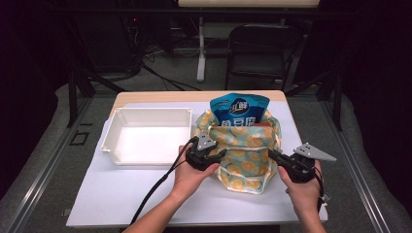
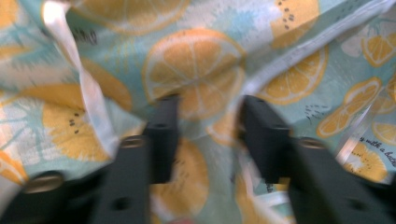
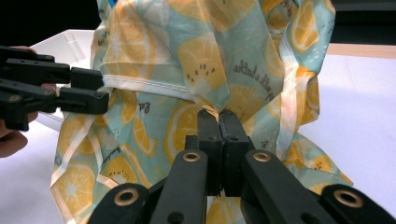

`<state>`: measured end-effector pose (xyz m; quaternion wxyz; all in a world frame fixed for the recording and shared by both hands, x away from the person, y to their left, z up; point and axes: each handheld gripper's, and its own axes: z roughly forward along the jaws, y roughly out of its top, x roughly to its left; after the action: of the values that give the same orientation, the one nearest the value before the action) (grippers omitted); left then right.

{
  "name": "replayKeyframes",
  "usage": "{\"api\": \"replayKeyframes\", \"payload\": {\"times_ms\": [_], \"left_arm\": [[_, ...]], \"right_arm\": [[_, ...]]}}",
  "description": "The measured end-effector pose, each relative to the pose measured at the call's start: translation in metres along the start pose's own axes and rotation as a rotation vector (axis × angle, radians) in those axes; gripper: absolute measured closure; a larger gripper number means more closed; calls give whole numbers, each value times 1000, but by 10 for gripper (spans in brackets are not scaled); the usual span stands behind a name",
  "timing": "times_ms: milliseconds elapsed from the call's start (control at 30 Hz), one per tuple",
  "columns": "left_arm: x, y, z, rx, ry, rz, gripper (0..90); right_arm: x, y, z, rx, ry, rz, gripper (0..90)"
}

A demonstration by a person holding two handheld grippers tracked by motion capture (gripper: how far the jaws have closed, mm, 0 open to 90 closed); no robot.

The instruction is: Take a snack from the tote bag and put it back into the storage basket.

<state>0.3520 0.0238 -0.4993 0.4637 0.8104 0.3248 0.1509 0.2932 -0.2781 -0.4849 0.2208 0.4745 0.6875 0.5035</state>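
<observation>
A cloth bag [image 1: 248, 150] printed with lemon slices stands on the white table cover, and a blue snack pouch [image 1: 239, 109] sticks out of its top. My left gripper [image 1: 221, 153] is at the bag's left side. In the left gripper view a fold of the bag [image 2: 196, 65] lies between its jaws [image 2: 208, 135]. The right gripper view shows that left gripper [image 3: 105, 89] pinching the bag's hem. My right gripper [image 3: 218, 121] is shut on a pinch of the bag [image 3: 210, 56]; from above it [image 1: 272, 154] sits at the bag's right side.
A white plastic tray [image 1: 111, 141] sits left of the bag, close to my left hand. Bare white cover [image 1: 121, 199] lies in front of the tray. A dark chair [image 1: 262, 48] and a table leg stand beyond the table's far edge.
</observation>
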Motion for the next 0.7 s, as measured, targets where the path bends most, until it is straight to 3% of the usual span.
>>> {"api": "replayKeyframes", "payload": {"times_ms": [100, 133, 300, 467, 533, 600, 667, 700], "left_arm": [[2, -2, -2, -2, -40, 0, 883], [2, -3, -3, -4, -52, 2, 900], [3, -16, -2, 13, -78, -44, 900], [1, -34, 3, 62, -71, -86, 900], [2, -41, 5, 92, -69, -106, 900], [3, -48, 10, 147, -72, -117, 900], [2, -57, 14, 187, -50, -114, 900], [2, -61, 16, 199, -51, -126, 900]], "right_arm": [[1, -3, 3, 19, -2, -15, 898], [1, -5, 5, 23, -1, -7, 898], [-1, -15, 12, 79, -16, 13, 898], [-7, -29, 25, 214, -36, 43, 897], [-12, -36, 31, 298, -38, 50, 897], [-15, -45, 40, 337, -40, 76, 897], [-14, -53, 49, 360, -41, 96, 894], [-16, -54, 49, 396, -46, 75, 889]]}}
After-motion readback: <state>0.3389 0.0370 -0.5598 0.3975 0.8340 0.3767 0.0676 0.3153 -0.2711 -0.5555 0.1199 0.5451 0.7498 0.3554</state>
